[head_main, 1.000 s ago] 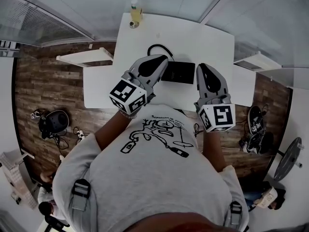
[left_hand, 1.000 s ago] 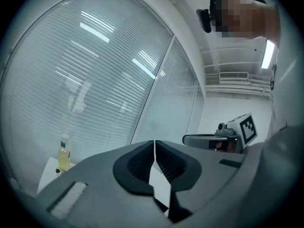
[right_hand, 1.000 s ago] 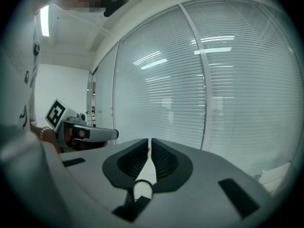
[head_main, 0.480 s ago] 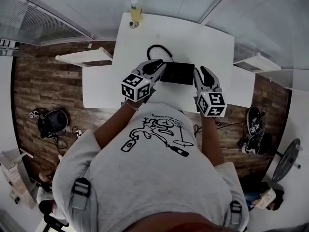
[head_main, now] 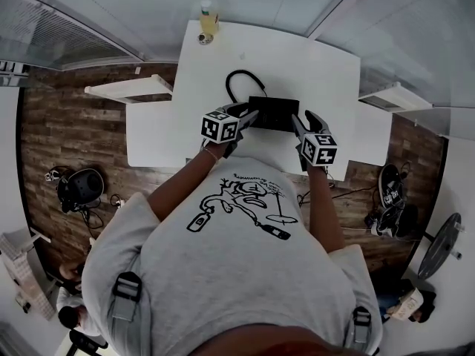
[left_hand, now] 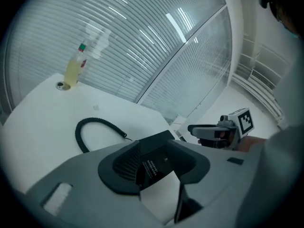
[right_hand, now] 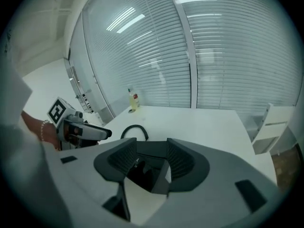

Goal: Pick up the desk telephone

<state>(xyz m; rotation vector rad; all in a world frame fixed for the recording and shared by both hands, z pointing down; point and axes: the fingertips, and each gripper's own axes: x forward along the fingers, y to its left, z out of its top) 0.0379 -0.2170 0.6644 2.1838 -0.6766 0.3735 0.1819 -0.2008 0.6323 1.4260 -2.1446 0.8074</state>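
Note:
The black desk telephone (head_main: 273, 113) lies on the white table (head_main: 223, 58), its coiled cord (head_main: 237, 80) looping away behind it. My left gripper (head_main: 251, 117) is at the phone's left end and my right gripper (head_main: 297, 122) at its right end. In the left gripper view the jaws of the left gripper (left_hand: 156, 159) have just been opening, and the phone's corner (left_hand: 159, 144) sits between them without the pads pressing on it. The right gripper (right_hand: 149, 165) has also just been opening, with the phone's edge (right_hand: 141, 174) in the gap, not gripped.
A yellow bottle (head_main: 209, 17) and a small round cap (head_main: 205, 37) stand at the table's far corner. White side shelves (head_main: 126, 89) (head_main: 397, 95) flank the table. Glass walls with blinds lie behind. Bags and cables (head_main: 82, 188) lie on the wooden floor.
Both grippers have come down from above the table to the two ends of the telephone. Their jaws, shut before, now stand apart around the phone's edges.

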